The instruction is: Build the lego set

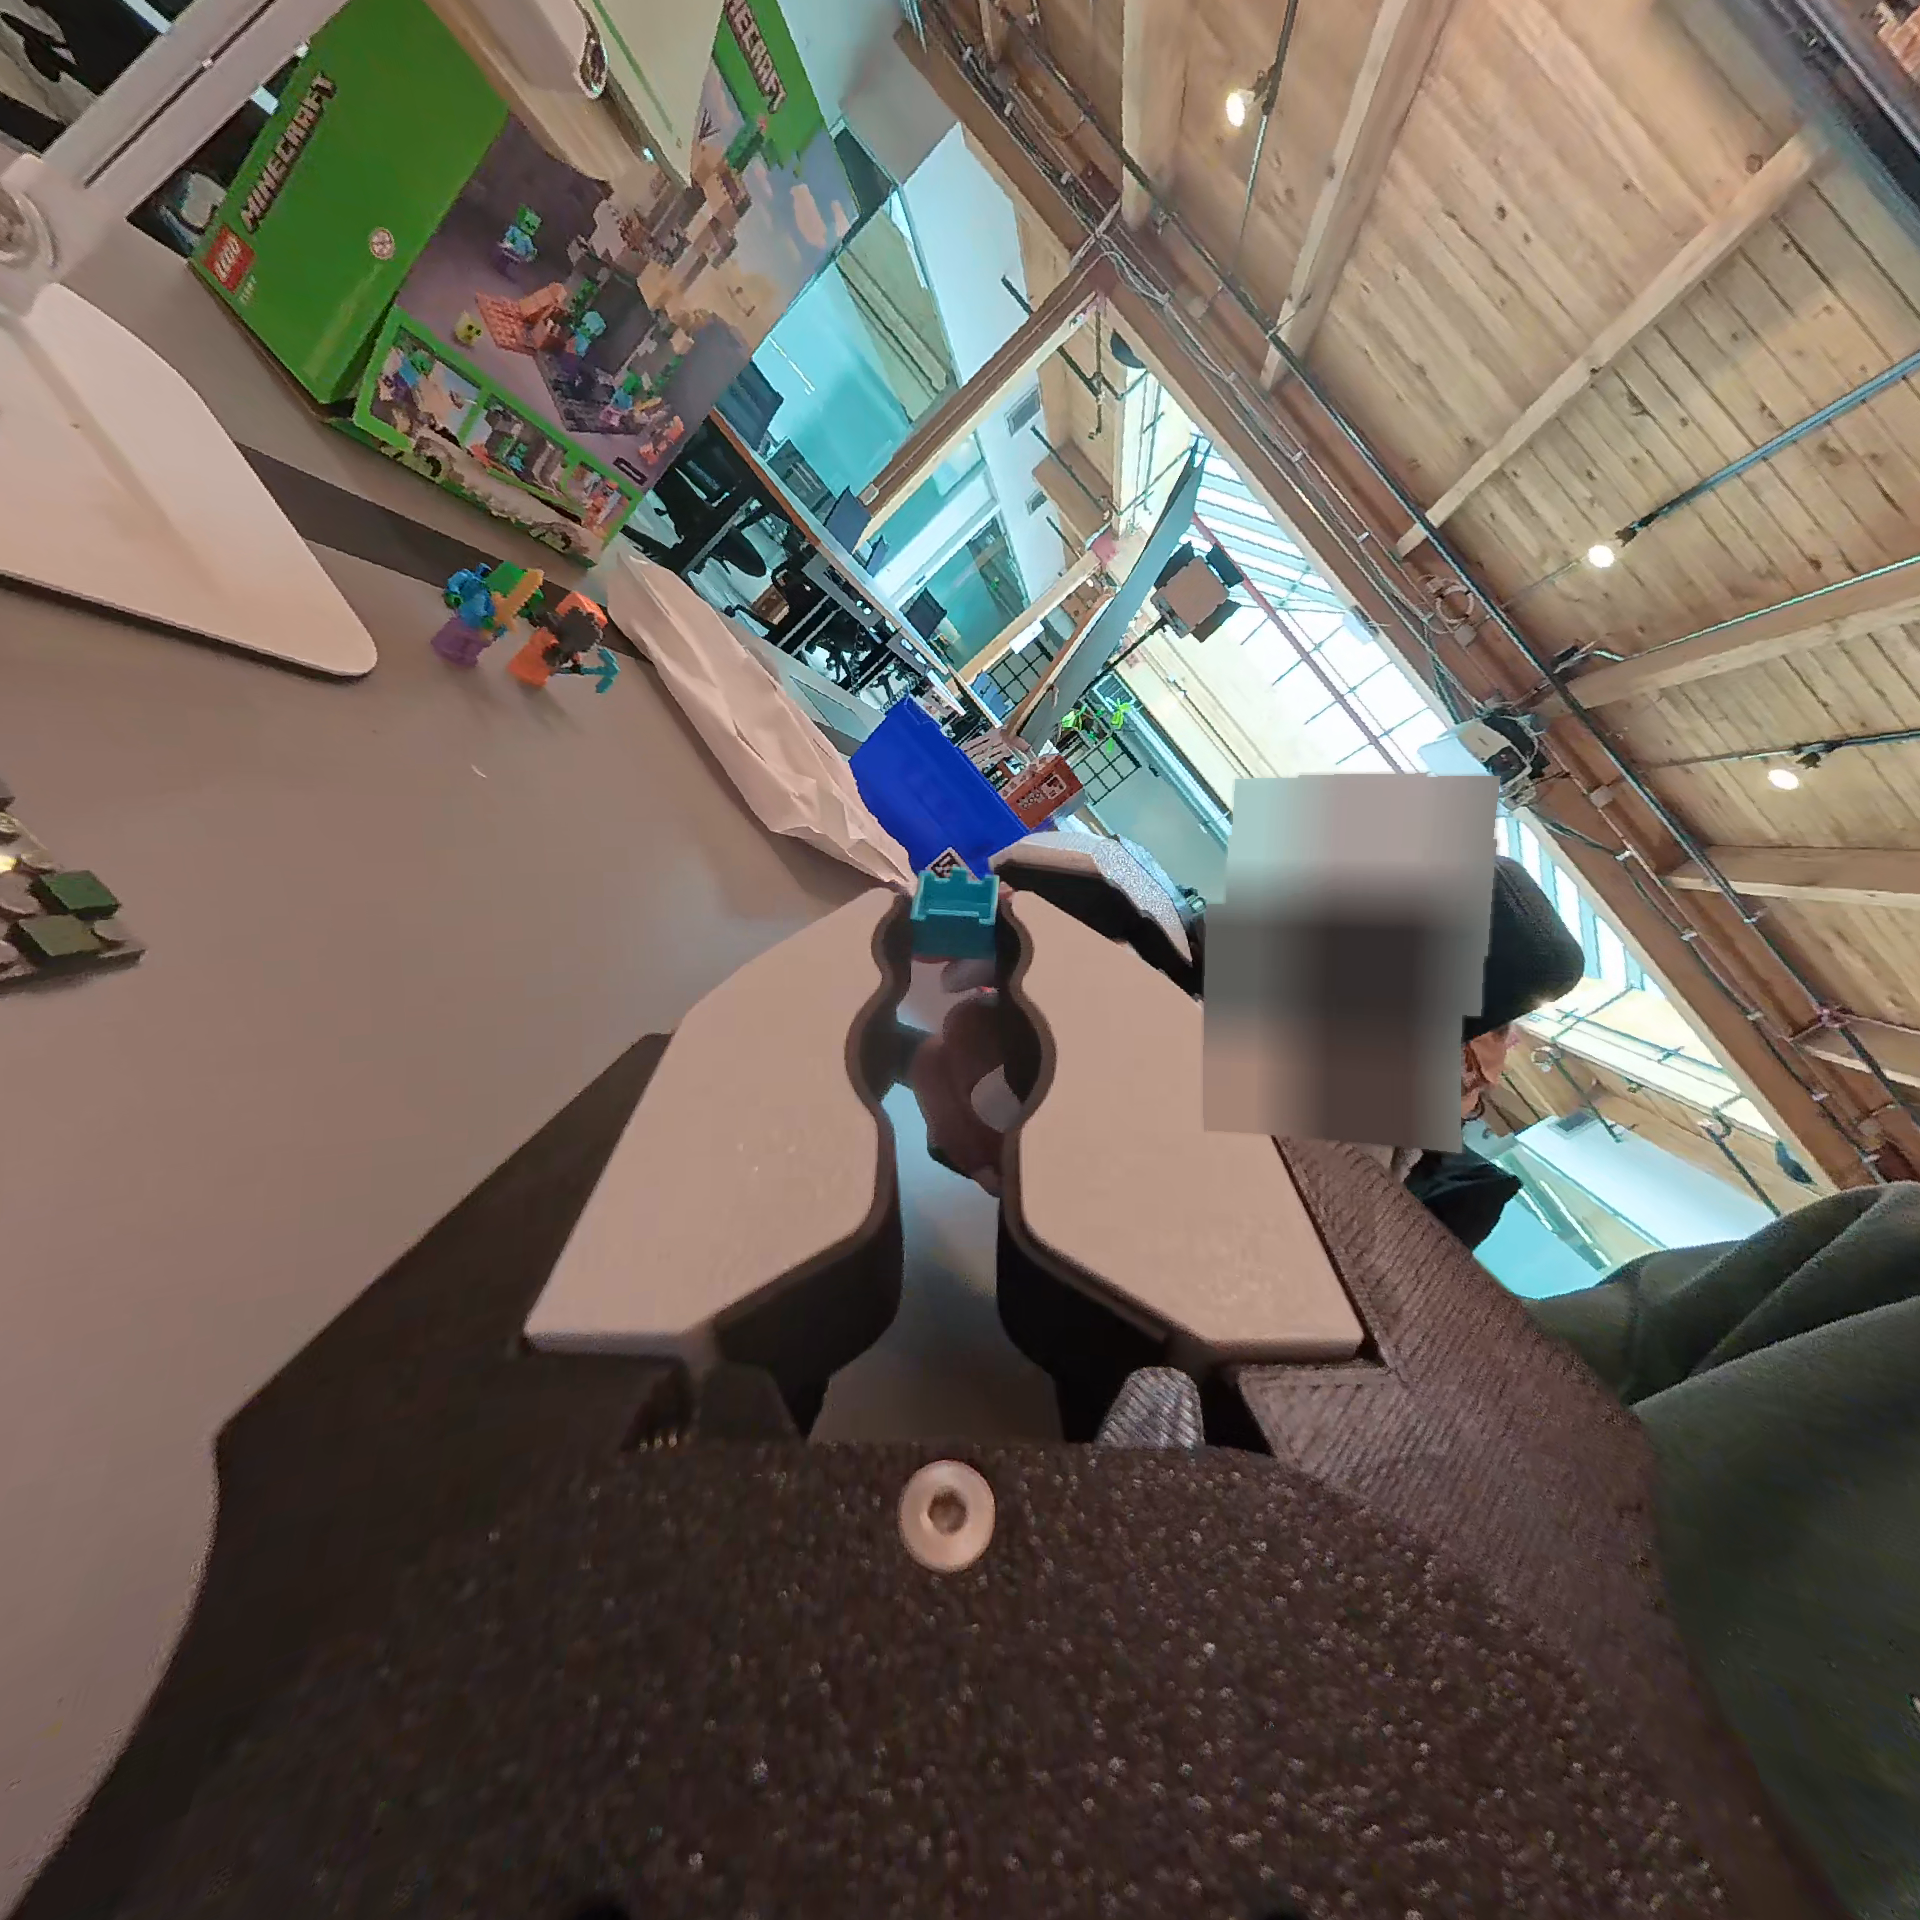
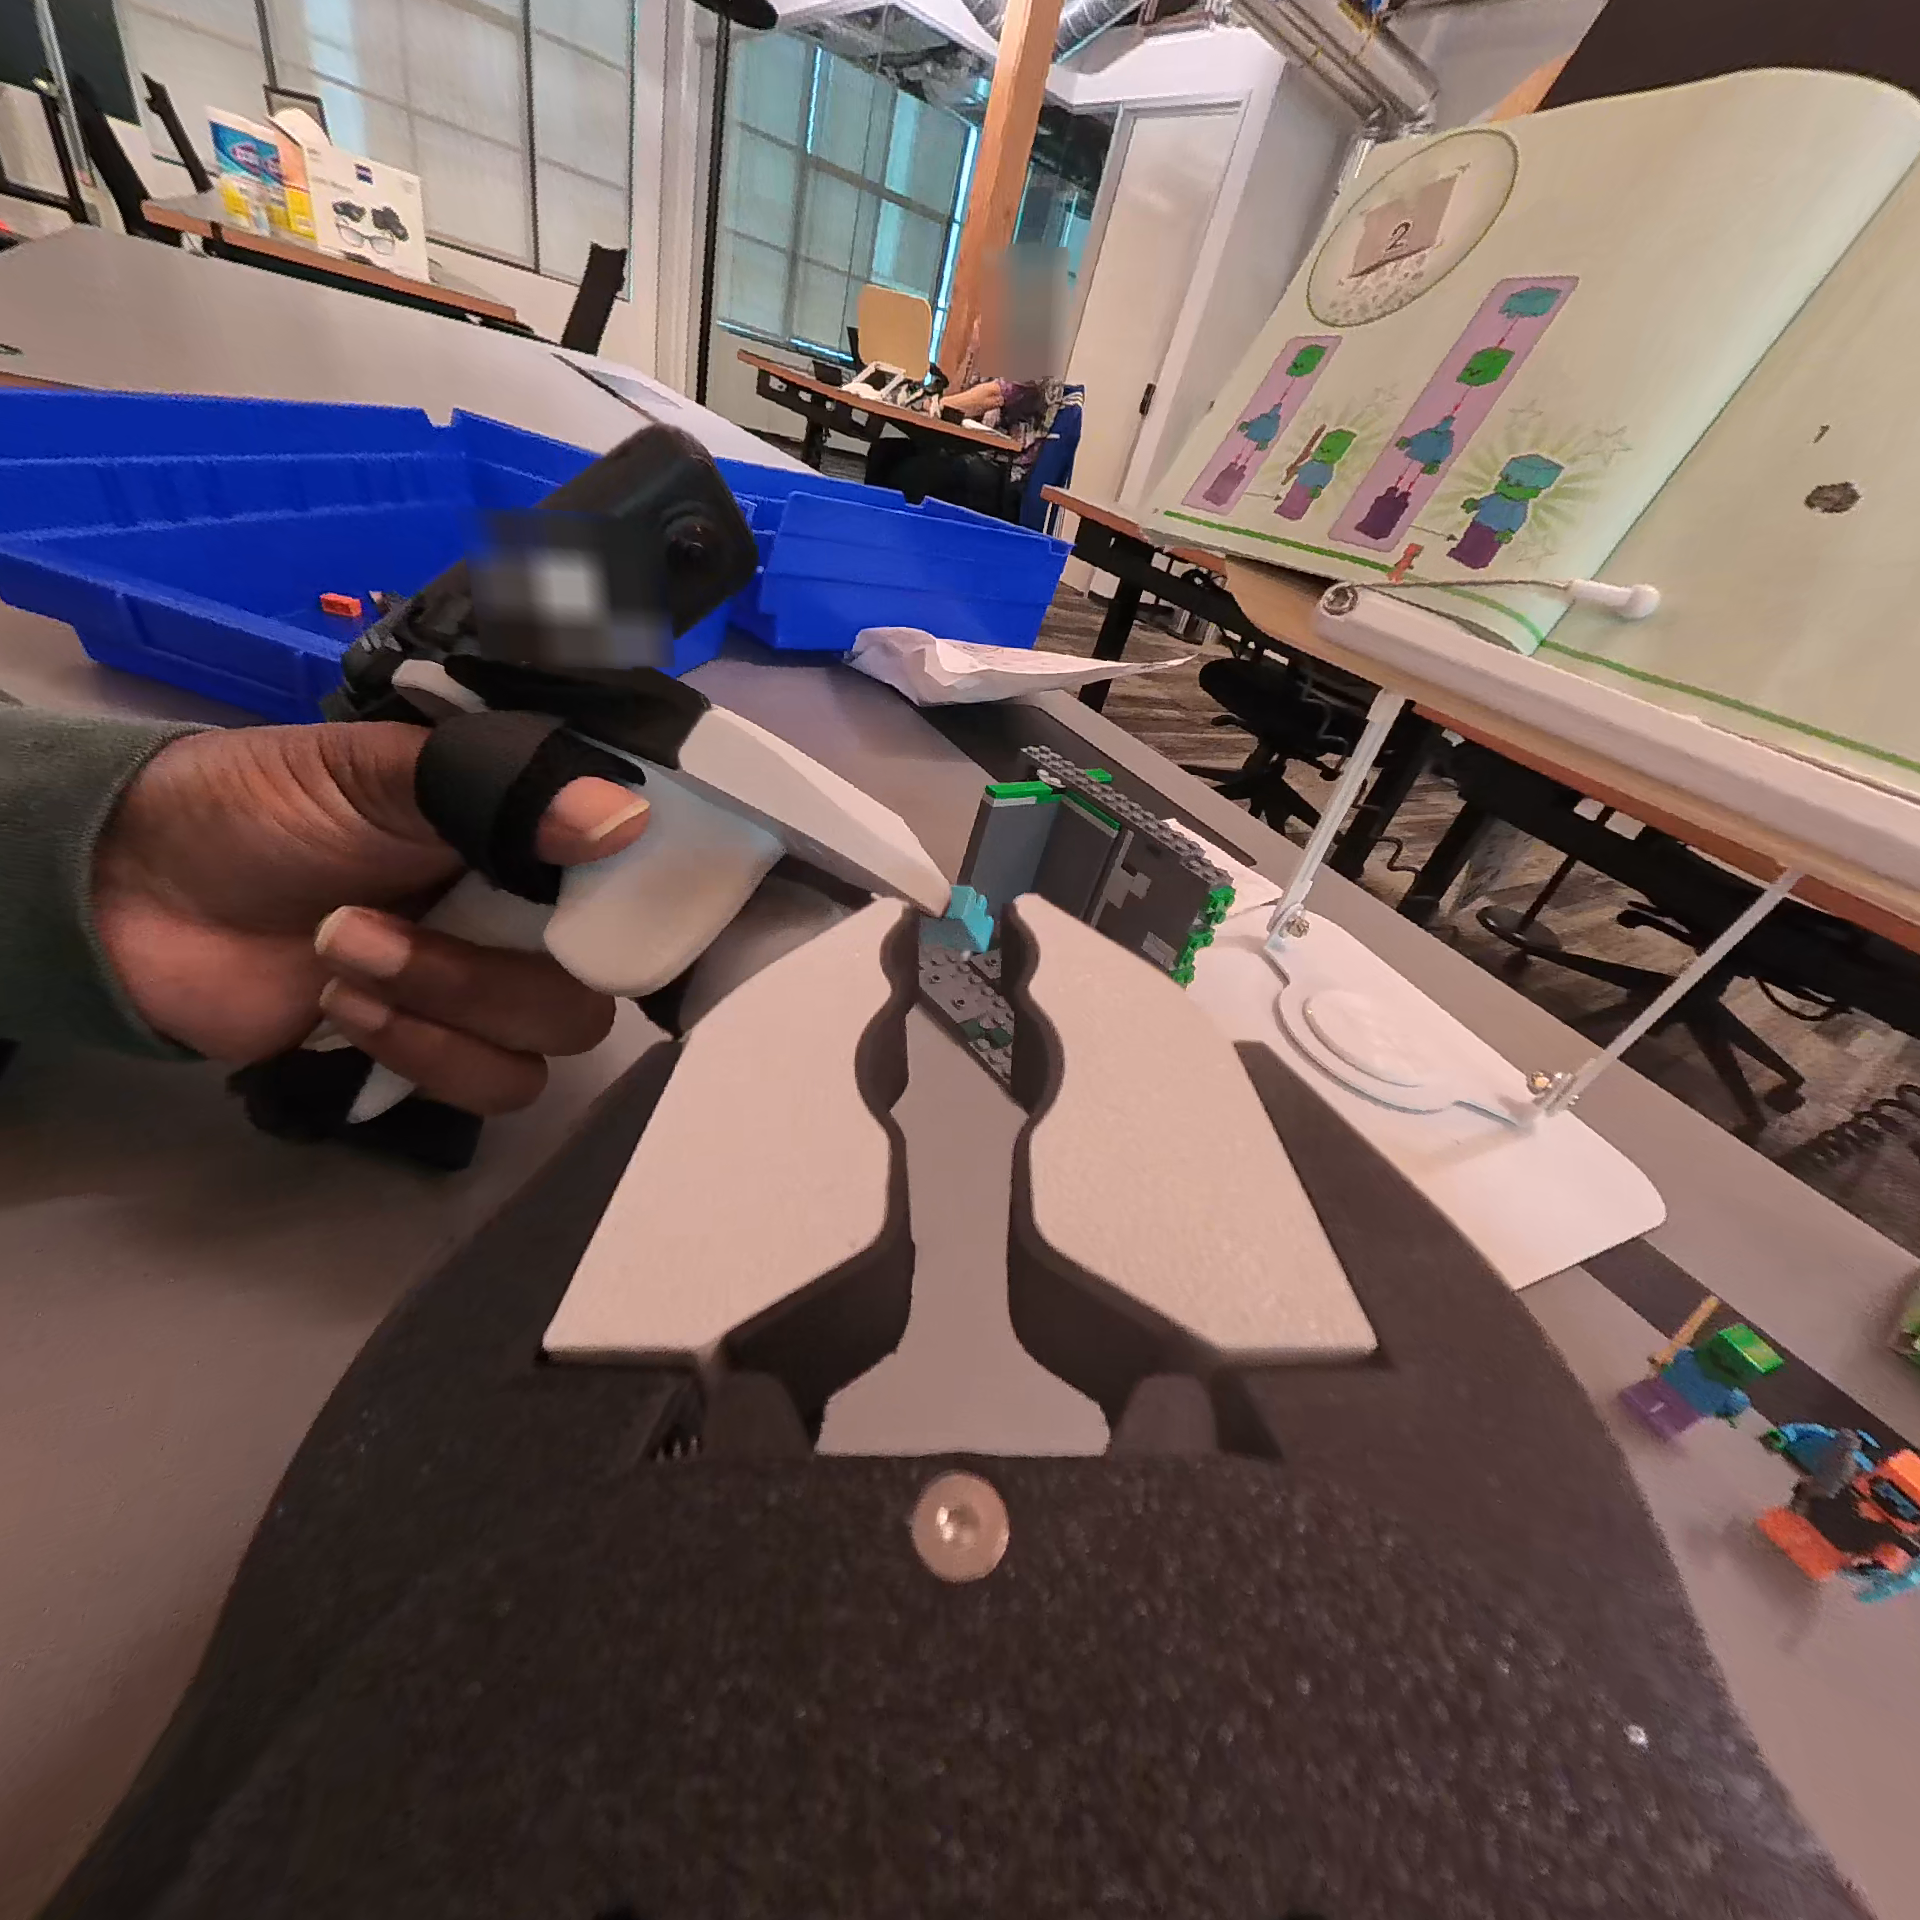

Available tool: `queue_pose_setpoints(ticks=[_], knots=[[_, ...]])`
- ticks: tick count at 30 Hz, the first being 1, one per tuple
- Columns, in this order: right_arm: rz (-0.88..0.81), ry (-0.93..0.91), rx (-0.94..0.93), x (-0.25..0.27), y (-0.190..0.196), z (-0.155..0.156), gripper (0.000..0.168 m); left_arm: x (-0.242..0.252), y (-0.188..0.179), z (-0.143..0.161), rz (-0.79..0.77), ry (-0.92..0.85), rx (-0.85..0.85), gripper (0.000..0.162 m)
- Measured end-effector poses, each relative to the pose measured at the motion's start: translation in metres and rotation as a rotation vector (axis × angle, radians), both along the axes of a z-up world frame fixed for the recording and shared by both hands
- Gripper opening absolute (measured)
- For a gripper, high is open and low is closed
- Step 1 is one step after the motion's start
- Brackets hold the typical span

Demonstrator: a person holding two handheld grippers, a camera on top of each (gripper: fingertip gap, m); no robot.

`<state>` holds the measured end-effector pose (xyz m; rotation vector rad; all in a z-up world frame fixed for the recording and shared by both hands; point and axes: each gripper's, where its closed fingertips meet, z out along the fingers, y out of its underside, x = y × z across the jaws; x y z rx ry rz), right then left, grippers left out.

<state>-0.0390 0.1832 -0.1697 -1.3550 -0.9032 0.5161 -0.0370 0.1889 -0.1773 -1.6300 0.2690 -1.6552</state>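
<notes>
The left gripper is clamped on a small teal plastic Lego piece, pinched right at the tips of its two pale grey fingers so that most of the piece stands proud and free to mate with another part. In the right wrist view that same gripper comes in from the left, held in the person's left hand, and carries the teal piece into the mouth of the right gripper, whose fingers stand a little apart on either side of it; whether they already touch the piece I cannot tell, so I read the right gripper as released and waiting, apparently either to take the piece over or to steady it. The piece is held in the air above the grey tabletop, just in front of the partly built grey Lego wall with green trim, which sits on a studded grey baseplate. An open instruction booklet is propped on a white stand at the right, tilted toward the builder so the steps can be read while both hands are busy. Finished small figures wait near the table's edge, a blue plastic parts bin lies behind, and the green set box stands beyond in the left wrist view.
</notes>
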Motion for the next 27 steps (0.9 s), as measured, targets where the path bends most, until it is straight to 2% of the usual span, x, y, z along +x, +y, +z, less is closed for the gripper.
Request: queue_pose_setpoints(ticks=[27], knots=[[-0.048,-0.116,0.154,-0.0048,-0.0052,0.0016,0.017,0.0057,-0.009,0.0059,-0.126,-0.221,-0.176,0.015]])
